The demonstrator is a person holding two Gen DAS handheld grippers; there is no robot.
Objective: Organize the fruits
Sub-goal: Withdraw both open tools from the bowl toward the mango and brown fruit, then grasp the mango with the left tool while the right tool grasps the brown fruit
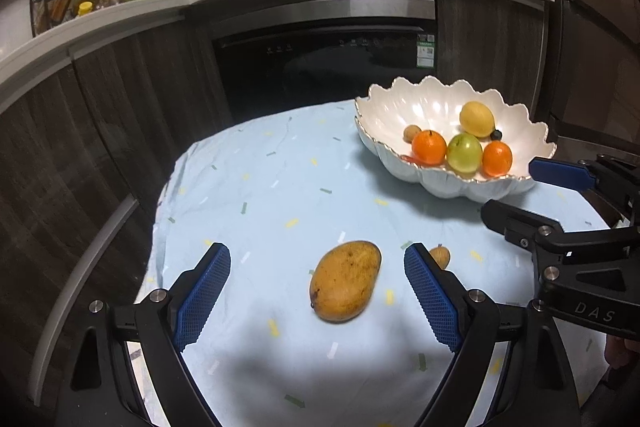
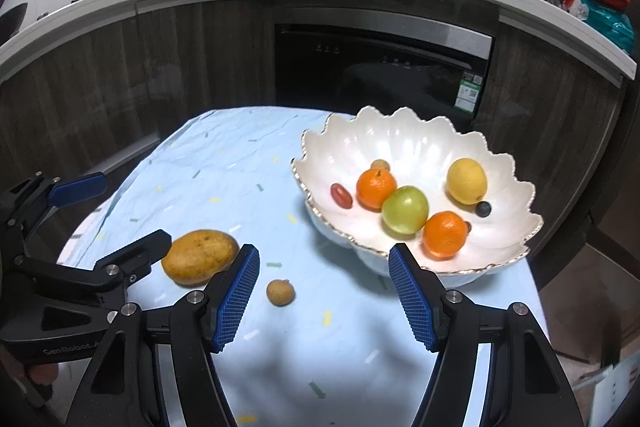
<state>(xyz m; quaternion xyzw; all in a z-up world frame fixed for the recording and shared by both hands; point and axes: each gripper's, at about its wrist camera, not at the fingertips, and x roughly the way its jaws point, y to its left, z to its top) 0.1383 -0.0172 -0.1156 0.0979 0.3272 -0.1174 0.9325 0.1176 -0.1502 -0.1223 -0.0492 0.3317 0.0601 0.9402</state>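
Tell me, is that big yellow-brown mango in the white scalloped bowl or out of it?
Out. The yellow-brown mango lies on the light blue tablecloth, apart from the white scalloped bowl, beside a small brown round fruit.

Dim, fisheye-warped kitchen; overhead glare on the bowl (image 2: 404,147).

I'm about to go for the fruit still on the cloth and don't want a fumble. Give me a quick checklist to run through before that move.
1. Left gripper open and empty: ok.
2. Yellow-brown oval mango lined up between the left gripper's blue pads: ok.
3. Right gripper open and empty: ok.
4. Small round tan fruit centred for the right gripper: not ok, it lies toward the left pad.
5. Room left in the white scalloped bowl: ok.
6. Mango firm enough to squeeze: cannot tell.
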